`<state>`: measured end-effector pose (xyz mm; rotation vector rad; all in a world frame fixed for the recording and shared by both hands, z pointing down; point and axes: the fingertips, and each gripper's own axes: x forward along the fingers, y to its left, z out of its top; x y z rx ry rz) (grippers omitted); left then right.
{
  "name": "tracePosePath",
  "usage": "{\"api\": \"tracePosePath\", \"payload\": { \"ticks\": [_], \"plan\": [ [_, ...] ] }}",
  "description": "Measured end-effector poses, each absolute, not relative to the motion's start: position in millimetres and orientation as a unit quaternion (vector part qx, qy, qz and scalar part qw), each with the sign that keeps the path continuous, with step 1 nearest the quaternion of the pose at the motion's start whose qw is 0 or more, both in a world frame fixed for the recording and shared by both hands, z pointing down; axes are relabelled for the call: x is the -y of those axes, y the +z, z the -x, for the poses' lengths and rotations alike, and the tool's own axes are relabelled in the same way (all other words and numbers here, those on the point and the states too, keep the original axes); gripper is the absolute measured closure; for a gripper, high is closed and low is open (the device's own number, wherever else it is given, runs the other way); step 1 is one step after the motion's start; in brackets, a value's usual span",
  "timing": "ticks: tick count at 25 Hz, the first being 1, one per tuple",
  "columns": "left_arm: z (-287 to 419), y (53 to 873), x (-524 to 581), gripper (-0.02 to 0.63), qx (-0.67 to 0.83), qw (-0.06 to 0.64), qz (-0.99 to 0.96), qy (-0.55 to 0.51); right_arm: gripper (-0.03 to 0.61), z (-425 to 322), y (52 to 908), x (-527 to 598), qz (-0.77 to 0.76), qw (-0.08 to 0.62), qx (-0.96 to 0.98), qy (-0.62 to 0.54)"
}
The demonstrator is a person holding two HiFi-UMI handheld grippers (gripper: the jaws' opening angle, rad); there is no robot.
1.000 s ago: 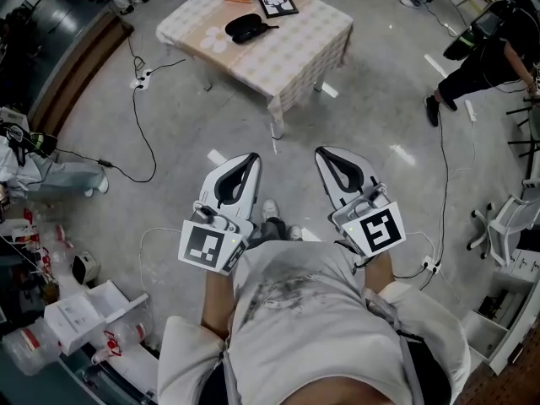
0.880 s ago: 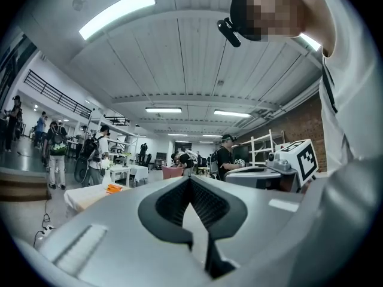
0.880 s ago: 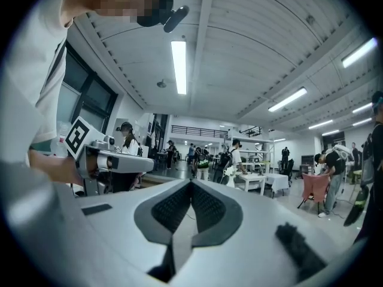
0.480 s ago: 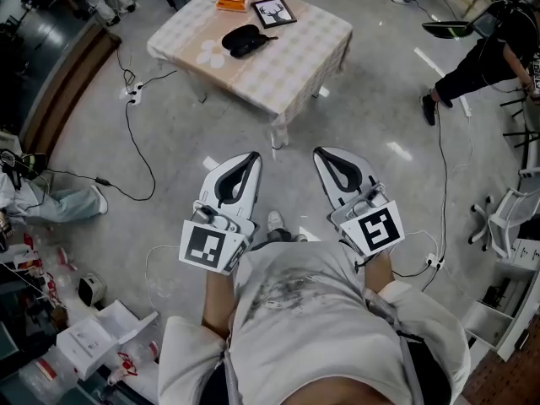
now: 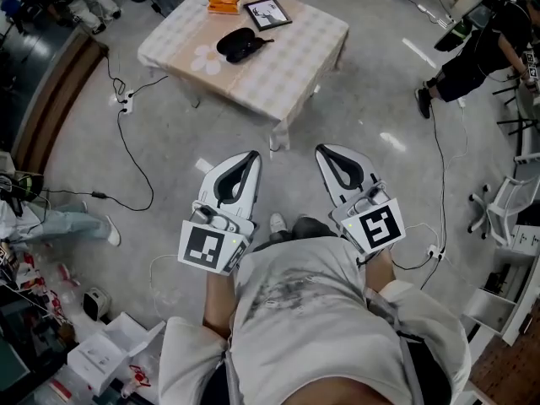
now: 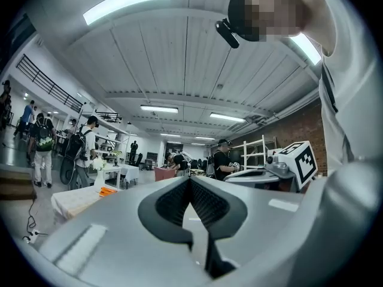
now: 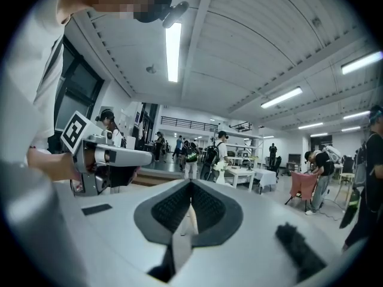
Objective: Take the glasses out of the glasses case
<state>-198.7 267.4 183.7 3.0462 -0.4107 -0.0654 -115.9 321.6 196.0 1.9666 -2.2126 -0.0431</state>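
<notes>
black oval glasses case lies on a pale checked-cloth table, well apart from both grippers. left gripper and right gripper hover above grey floor, jaws pressed together on nothing.

"How many counters?"

"One counter."

"And what is on that counter?"

"One black glasses case, one orange packet, one framed picture and one pale flower shape."

"Grippers?"

"Two, both on the near side of the counter: the left gripper and the right gripper."
</notes>
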Motion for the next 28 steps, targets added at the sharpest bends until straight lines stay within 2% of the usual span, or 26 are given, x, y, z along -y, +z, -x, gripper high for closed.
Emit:
{"api": "tracePosePath", "payload": {
  "ticks": [13, 28],
  "plan": [
    [181, 188, -229, 0.606, 0.148, 0.038, -0.988, -0.018, 0.561, 100, 197, -278, -0.644, 0.093, 0.759, -0.016],
    [132, 187, -189, 0.606, 0.188, 0.033, -0.982, -0.011, 0.561, 47, 198, -234, -0.614, 0.081, 0.785, -0.017]
  ]
}}
